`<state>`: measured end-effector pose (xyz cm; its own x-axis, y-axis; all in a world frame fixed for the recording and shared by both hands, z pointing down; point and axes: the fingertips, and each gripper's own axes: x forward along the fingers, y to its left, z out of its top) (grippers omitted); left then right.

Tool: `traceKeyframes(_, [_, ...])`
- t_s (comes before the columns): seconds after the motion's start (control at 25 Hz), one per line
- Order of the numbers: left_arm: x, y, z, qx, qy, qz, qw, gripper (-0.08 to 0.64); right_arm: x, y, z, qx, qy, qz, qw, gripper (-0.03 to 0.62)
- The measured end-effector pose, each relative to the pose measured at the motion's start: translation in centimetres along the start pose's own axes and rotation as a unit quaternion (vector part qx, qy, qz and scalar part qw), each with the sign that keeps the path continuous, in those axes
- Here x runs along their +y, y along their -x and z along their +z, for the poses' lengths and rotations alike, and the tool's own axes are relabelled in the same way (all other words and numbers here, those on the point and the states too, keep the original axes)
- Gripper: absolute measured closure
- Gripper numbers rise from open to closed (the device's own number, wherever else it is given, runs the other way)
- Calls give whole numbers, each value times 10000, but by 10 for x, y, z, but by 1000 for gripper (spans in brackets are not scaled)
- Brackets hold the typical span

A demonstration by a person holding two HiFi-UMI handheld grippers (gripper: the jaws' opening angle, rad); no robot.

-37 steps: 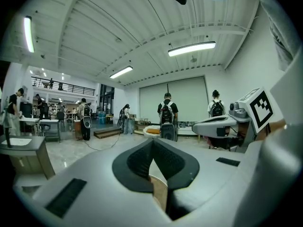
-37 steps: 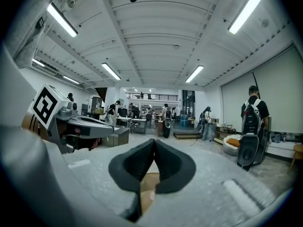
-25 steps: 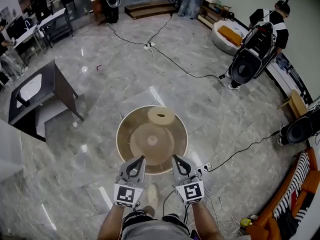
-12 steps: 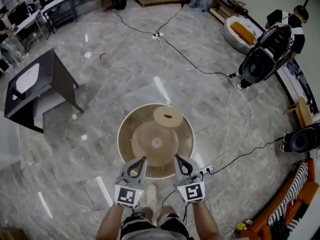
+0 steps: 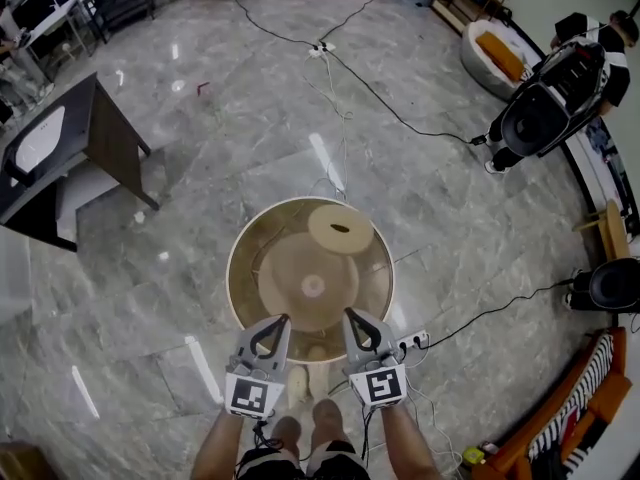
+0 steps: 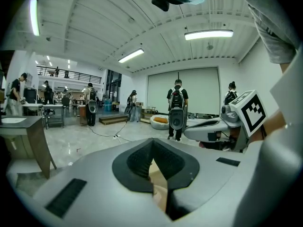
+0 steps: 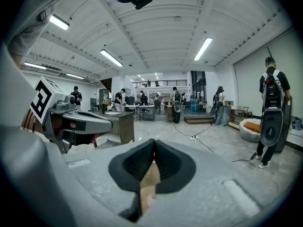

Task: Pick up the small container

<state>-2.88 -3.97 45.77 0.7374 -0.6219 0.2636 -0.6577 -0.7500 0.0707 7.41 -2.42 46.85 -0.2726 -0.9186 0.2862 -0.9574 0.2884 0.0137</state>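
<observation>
The small container [image 5: 341,227] is a flat, round, tan piece with a dark slot, lying on the far right part of a round glass-topped table [image 5: 240,268]. The table's tan base shows through the glass. In the head view my left gripper [image 5: 285,318] and right gripper [image 5: 348,314] hover side by side over the table's near edge, well short of the container. Both are shut with nothing between the jaws. In the left gripper view the jaws [image 6: 152,141] meet at their tips, and so do those in the right gripper view [image 7: 154,141].
A dark desk [image 5: 70,158] stands at the left. Black cables [image 5: 380,98] run across the marble floor, and a power strip [image 5: 412,340] lies by the table's right side. A person with a large black pack [image 5: 545,108] stands at the far right, near an orange sofa [image 5: 590,408].
The view has shifted forward, so the table sits slightly larger and the room has slid up the frame. Both grippers keep the same pose, shut.
</observation>
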Motion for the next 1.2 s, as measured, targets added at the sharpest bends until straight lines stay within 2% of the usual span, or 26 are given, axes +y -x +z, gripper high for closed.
traceKeyframes(0.12, [16,-17,-22,80,185,82,9998,543,-2,-27,-26,119,-41,105,9999,592])
traceKeyframes(0.88, [69,-103,-213,480,647,497,9955,543,-9,-145,-220,600,-64,752,9953,591])
traceKeyframes(1.04, [76,-114,-247,572,642,508,9950,543,-11,-162,-251,639,-43,792,9948,591])
traceKeyframes(1.2, [77,-119,-262,580,544,476,9957,543,-8,-172,-270,635,-23,921,9937,582])
